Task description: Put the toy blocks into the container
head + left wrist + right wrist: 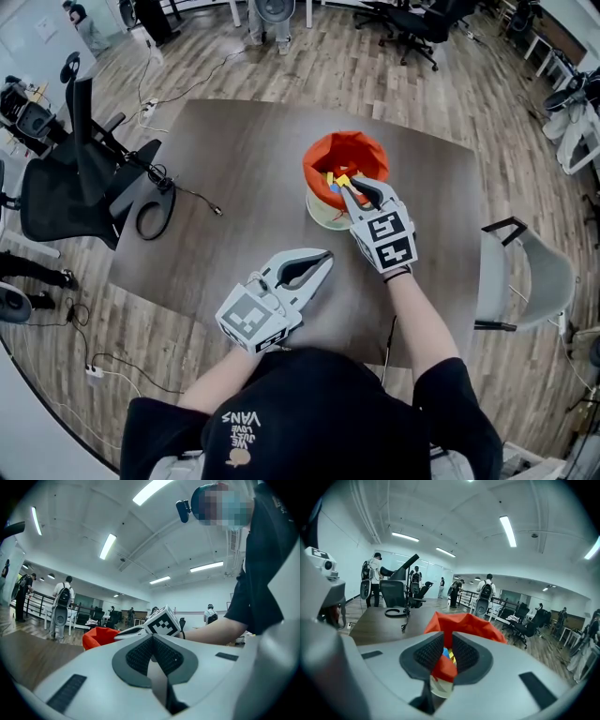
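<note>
The orange fabric container point(323, 155) stands on a pale round base at the far middle of the dark table point(225, 169). Yellow and blue toy blocks point(336, 181) lie inside it. My right gripper point(349, 187) hangs over the container's near rim, tilted down. In the right gripper view its pads point(429, 651) stand slightly apart; through the gap show the orange rim point(464, 623) and the blocks point(447, 654), and nothing is visibly pinched. My left gripper point(326, 255) rests low near the table's front, level, jaws point(152, 641) shut and empty, pointing toward the container point(96, 637).
A black office chair point(66, 187) stands at the table's left, with a looped black cable point(155, 220) at that edge. A grey chair point(534, 272) is at the right. Several people and more chairs are far across the room.
</note>
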### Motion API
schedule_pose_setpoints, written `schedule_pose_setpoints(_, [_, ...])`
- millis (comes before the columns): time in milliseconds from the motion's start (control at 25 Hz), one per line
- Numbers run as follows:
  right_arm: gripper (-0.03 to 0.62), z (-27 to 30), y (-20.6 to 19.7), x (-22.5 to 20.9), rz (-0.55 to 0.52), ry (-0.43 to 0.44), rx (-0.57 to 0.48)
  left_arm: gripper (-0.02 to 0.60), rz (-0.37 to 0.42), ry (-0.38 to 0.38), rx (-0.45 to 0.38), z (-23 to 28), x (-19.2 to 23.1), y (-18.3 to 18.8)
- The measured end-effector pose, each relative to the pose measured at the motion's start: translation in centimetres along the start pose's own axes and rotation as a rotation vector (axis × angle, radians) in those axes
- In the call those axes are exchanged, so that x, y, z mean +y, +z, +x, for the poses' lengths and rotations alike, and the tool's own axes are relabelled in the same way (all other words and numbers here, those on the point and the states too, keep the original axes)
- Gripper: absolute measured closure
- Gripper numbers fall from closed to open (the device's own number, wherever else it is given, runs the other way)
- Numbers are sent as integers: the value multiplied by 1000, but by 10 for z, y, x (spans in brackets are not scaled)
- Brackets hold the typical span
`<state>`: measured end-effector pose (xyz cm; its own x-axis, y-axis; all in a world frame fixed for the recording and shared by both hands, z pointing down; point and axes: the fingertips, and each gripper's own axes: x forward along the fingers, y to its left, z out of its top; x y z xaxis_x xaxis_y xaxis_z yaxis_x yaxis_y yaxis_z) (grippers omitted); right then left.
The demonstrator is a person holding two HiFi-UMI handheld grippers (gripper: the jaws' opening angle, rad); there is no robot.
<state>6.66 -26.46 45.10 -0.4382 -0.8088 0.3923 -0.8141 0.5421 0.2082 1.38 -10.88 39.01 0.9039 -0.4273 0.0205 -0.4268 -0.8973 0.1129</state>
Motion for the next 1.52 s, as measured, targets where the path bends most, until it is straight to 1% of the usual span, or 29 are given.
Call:
schedule_pose_setpoints(320, [570,-30,14,7,6,-15,-73,571,2,-12,-2,0,0,2])
schedule_pose_setpoints(520, [576,-56,21,13,38,-21,-124,571,4,-8,-12,-1,3,7])
schedule_pose_setpoints(920, [576,-127,36,41,106,-13,-281,571,13,3,-20,-6,6,12])
schedule_pose_setpoints(1000, [576,-136,31,46,119,-18,-288,571,13,6,-22,-7,7,12])
schedule_pose_setpoints(1240, [576,-149,12,57,143,-31,-267,571,18,0,-27,-7,6,12])
schedule_pose_setpoints(1520, [577,-156,14,61,126,-54,-272,571,9,-2,-25,-7,6,13])
